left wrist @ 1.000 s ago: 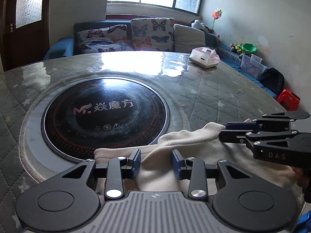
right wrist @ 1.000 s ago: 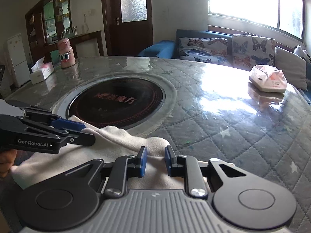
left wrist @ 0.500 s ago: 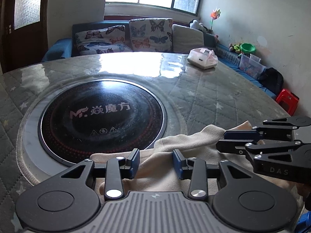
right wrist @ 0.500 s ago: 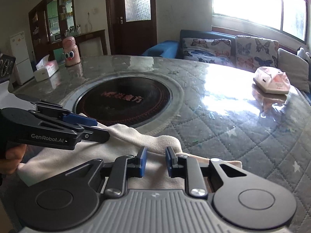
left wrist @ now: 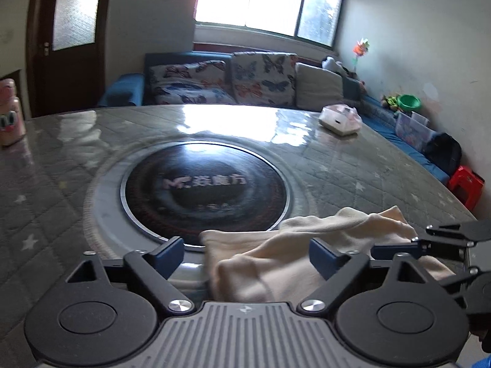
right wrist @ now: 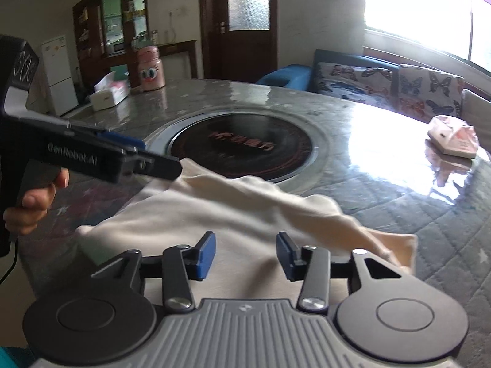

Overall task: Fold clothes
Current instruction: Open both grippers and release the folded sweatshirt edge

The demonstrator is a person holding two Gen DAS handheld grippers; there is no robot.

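Seen along the left tongs (left wrist: 245, 253), the two blue-padded fingers stand wide apart with nothing clamped between them, and the cream garment (left wrist: 310, 251) lies bunched in the gap and off to the right, on the near edge of the quilted, glass-topped bench (left wrist: 353, 159). One fold of the cloth rises in a soft ridge toward the far right, where the right tongs (left wrist: 396, 250) reach in from the side; whether those are pinching the cloth cannot be told from here. Beyond the garment sits the round black cooktop (left wrist: 204, 190) sunk into the bench, and farther back a white tissue pack (left wrist: 339, 119) rests near the sofa with butterfly cushions (left wrist: 224, 82). Seen along the right tongs (right wrist: 245, 254), the blue pads are likewise spread open, hovering above the flat middle of the garment (right wrist: 221, 214) without gripping it. The cloth stretches across the near bench (right wrist: 399, 202), its far edge touching the rim of the cooktop (right wrist: 242, 144). At the left, a hand (right wrist: 33, 202) holds the left tongs (right wrist: 167, 165), whose tip is at the garment's upper left corner. A pink bottle (right wrist: 149, 69) and a tissue box (right wrist: 109, 94) stand at the far side.
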